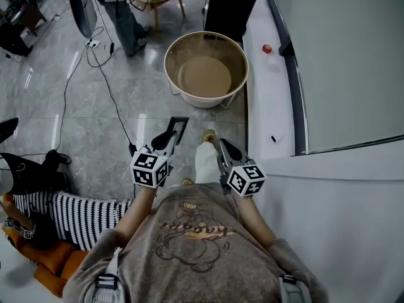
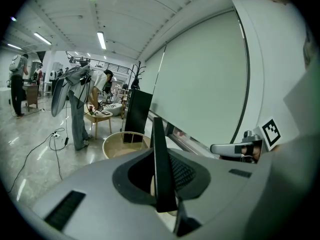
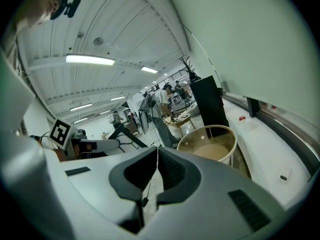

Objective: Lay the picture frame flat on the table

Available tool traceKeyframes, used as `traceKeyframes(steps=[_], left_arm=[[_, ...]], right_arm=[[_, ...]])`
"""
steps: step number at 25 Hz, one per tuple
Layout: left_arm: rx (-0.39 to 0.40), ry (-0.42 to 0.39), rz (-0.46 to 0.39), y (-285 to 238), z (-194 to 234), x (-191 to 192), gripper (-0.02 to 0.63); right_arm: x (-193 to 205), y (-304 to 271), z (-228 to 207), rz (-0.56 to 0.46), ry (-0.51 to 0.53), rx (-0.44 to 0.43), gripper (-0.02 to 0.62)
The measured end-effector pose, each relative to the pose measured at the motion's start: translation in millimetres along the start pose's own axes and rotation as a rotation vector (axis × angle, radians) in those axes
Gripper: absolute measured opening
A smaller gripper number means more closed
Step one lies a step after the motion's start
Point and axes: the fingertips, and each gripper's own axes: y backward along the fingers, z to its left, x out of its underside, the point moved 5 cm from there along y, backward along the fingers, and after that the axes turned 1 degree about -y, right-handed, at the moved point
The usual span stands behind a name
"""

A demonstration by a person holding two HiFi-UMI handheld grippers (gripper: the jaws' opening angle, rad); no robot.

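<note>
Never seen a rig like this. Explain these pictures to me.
There is no robot here: a person holds a two-jaw gripper in each hand. The head view looks down from a camera on the person's head. The other two views each look along one gripper's jaws. The left gripper is clamped on a thin dark picture frame, seen edge-on in its own view. The right gripper has its jaws together and holds nothing. Ahead, on the grey floor, stands a round tub. A white ledge runs along the right with a small red object on it.
</note>
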Motion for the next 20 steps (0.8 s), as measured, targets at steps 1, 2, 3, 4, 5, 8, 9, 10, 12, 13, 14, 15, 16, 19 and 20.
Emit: traceKeyframes(steps=[1,2,3,4,5,8,9,10,12,13,14,15,16,19,20], left_arm=[[0.002,0.003,0.003,-2.8,1.5,-0.3,0.06],[0.003,0.006,0.005,-5.4,3.3,-1.2,0.06],[0.005,0.008,0.006,-8.1,5.4,-2.5,0.06],[0.006,0.009,0.007,-10.9,7.5,-4.1,0.06],[0.006,0.011,0.008,-14.3,9.6,-5.8,0.06],[0.006,0.016,0.011,-27.0,14.2,-10.7,0.06],[0.006,0.017,0.011,-31.5,15.4,-12.7,0.06],[0.006,0.017,0.01,-35.8,16.9,-14.7,0.06],[0.006,0.017,0.01,-43.1,20.8,-18.3,0.06],[0.006,0.018,0.01,-45.7,23.3,-19.6,0.06],[0.007,0.021,0.01,-47.9,25.8,-20.9,0.06],[0.008,0.023,0.011,-50.0,28.4,-22.4,0.06],[0.009,0.024,0.011,-52.6,30.9,-24.5,0.06],[0.013,0.025,0.016,-66.2,38.6,-32.2,0.06],[0.013,0.025,0.018,-70.9,41.1,-34.4,0.06]], right_arm=[[-0.5,-2.5,-1.3,0.003,-0.001,0.0,0.02],[-1.5,-5.3,-2.5,0.005,-0.002,0.001,0.02],[-2.8,-8.4,-3.6,0.008,-0.003,0.001,0.02],[-4.4,-11.6,-4.8,0.01,-0.004,0.001,0.02],[-6.1,-14.7,-6.6,0.012,-0.005,0.001,0.02],[-11.6,-23.4,-15.9,0.018,-0.009,0.004,0.02],[-13.6,-26.3,-19.6,0.02,-0.01,0.004,0.02],[-15.7,-29.5,-23.1,0.022,-0.011,0.005,0.02],[-19.7,-36.1,-28.1,0.024,-0.011,0.005,0.02],[-21.3,-39.3,-29.4,0.025,-0.009,0.005,0.02],[-22.9,-42.6,-29.9,0.026,-0.007,0.005,0.02],[-24.5,-46.1,-30.4,0.027,-0.005,0.005,0.02],[-26.5,-50.1,-31.6,0.029,-0.002,0.006,0.02],[-35.6,-65.3,-40.3,0.033,-0.003,0.005,0.02],[-38.5,-70.3,-43.2,0.035,-0.004,0.004,0.02]])
